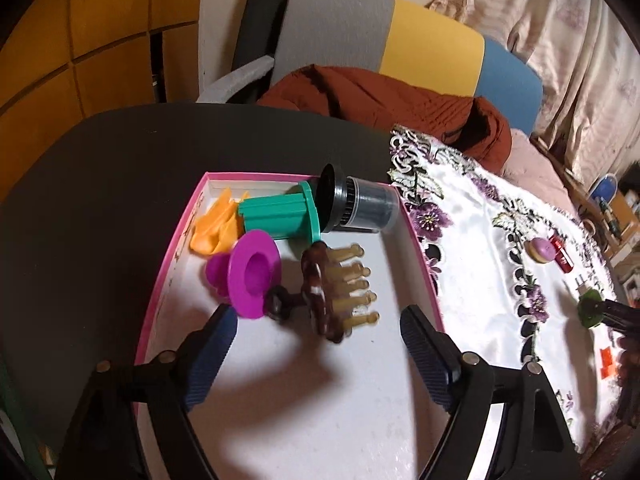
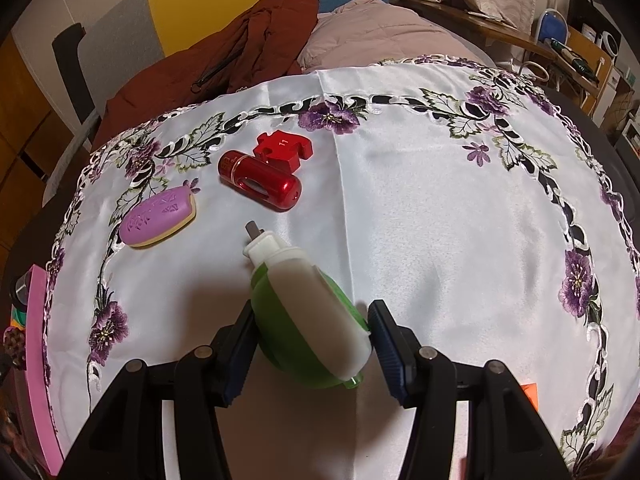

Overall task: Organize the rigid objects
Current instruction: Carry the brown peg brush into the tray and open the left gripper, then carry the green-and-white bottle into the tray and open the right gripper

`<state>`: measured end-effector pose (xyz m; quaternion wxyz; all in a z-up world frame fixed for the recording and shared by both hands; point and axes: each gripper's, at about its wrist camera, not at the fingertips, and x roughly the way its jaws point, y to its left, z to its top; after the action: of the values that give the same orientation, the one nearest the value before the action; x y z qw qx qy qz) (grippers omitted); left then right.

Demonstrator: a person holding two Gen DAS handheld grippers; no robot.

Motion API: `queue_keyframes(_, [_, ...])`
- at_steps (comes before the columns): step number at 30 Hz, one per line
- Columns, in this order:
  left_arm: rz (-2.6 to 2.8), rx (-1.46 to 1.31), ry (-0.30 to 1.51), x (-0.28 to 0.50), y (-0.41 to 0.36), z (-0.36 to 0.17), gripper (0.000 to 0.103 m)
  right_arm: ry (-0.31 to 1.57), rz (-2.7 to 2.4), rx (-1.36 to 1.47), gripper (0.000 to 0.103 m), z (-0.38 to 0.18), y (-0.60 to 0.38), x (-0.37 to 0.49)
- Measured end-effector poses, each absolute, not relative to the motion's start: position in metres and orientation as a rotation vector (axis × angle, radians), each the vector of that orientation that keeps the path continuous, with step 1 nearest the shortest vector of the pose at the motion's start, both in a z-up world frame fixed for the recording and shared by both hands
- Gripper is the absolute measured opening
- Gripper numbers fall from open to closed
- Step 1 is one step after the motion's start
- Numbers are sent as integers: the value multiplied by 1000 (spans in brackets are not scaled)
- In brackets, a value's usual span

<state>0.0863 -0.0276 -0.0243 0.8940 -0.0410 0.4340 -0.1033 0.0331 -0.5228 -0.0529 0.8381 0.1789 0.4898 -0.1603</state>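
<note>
A pink-rimmed box (image 1: 160, 276) with a white floor holds an orange piece (image 1: 214, 228), a green spool (image 1: 280, 216), a black-and-grey jar (image 1: 360, 208), a magenta cup shape (image 1: 252, 272) and a brown hair claw (image 1: 320, 300). My left gripper (image 1: 318, 320) is open over the box, with the blurred claw just past its fingertips and touching neither pad. My right gripper (image 2: 310, 332) is shut on a green-and-white plug-in device (image 2: 312, 312) above the cloth. A purple soap-like block (image 2: 160, 218), a red cylinder (image 2: 260, 180) and a red puzzle piece (image 2: 282, 148) lie ahead of it.
A white satin cloth with purple flowers (image 2: 440, 220) covers the dark table (image 1: 100, 180). The pink box edge (image 2: 38, 340) is at the cloth's left. Behind the table are a rust-coloured jacket (image 1: 380, 96) and a chair (image 1: 340, 32). A small orange scrap (image 2: 528, 392) lies at the right.
</note>
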Motion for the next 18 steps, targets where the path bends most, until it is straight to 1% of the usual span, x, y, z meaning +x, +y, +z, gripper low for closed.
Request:
queue_keyframes(1, [-214,-89,894,83,-27,-23,87,1034,-336,384,55,-53,-523,33])
queue_keyframes(3, [-216,-88,885,80,-29,-22,94,1031,-330,396,55,-52,-523,32])
queue_keyframes(7, [-220,-76,871,71,-30,-21,95,1022,-330,405,55,-51,-522,31])
queue_keyframes(12, [-215,-86,886,65,-29,-30,96,999,-277,492,55,-50,-517,29])
queue_keyframes(18, [-212,-67,875,57,-26,-31,96,969,-204,486,55,-42,-492,29])
